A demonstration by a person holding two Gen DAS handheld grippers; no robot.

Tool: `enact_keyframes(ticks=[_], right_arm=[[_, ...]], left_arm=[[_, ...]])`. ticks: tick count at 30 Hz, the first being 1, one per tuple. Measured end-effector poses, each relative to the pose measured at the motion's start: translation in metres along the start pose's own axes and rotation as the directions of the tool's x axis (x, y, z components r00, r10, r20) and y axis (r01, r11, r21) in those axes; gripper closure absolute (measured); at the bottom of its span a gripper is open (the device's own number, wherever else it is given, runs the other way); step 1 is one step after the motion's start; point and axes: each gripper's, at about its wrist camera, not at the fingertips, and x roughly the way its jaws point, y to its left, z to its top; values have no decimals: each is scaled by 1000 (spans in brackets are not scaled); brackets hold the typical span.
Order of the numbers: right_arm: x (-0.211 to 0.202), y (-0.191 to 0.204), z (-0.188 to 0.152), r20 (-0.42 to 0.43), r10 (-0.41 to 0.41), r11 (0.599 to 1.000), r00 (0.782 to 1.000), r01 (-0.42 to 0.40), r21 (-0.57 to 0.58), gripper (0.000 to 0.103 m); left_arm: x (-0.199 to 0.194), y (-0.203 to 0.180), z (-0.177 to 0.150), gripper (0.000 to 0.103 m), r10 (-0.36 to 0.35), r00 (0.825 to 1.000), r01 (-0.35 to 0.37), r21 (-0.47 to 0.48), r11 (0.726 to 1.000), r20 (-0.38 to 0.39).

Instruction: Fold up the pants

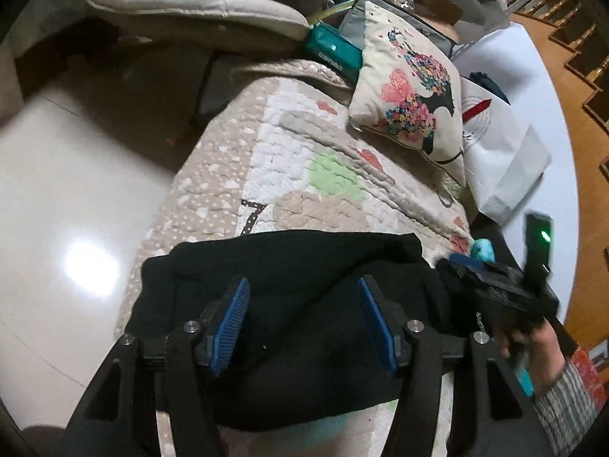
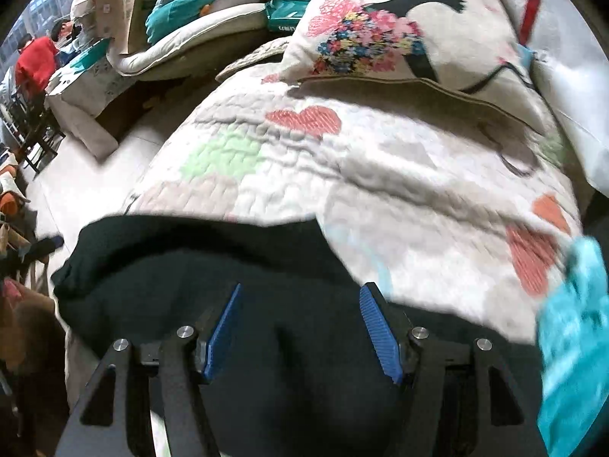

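Black pants [image 1: 289,278] lie folded in a bundle on a patterned quilt [image 1: 304,160], near its front edge. My left gripper [image 1: 302,289] is open just above the bundle, its blue pads spread wide with nothing between them. My right gripper [image 2: 300,297] is open too, over the right part of the pants [image 2: 190,262]. It also shows in the left wrist view [image 1: 495,278], at the pants' right end, held by a hand. The near part of the pants is hidden under both grippers.
A floral cushion [image 1: 411,91] and a white paper bag [image 1: 502,152] lie at the quilt's far right. A teal cloth [image 2: 574,323] sits at the right edge. Glossy tiled floor [image 1: 76,198] drops off left of the quilt. Cluttered seats stand beyond.
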Motion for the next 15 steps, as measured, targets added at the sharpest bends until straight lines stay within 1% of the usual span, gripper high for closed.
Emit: enact_keyframes(ticks=[2,4,5,6,7,9,10,15], right_arm=[[21,-4,13,-7,21,1000,1000,-21,0,35],[43,-9,23,-39,65,998,997,-65,8,35],[55,-11,25,-64,78,997,995,-77,12,47],[65,-13,27,-91,111,994,990,-109,23,79],[71,-13,28,-116,134,991,984,-131,31,82],[73,-13,34,-119,132,991,984,-132,9,89],[75,-15,36,-125,133,991,983,-133,12,90],[86,-19,57,-136,72,997,988,-73,-3,93]], left_arm=[[5,10,-1,45,-16,1000,16,-14,1000,-5],[12,23,-2,45,-38,999,37,-50,998,-18],[16,29,-2,45,-54,998,52,-75,996,-27],[17,34,-3,45,-65,997,62,-91,994,-31],[17,38,-3,45,-79,996,75,-104,992,-33],[19,41,-1,45,-112,993,108,-125,986,-26],[20,43,-1,45,-118,993,114,-129,985,-24],[25,48,-1,45,-136,990,130,-151,980,-34]])
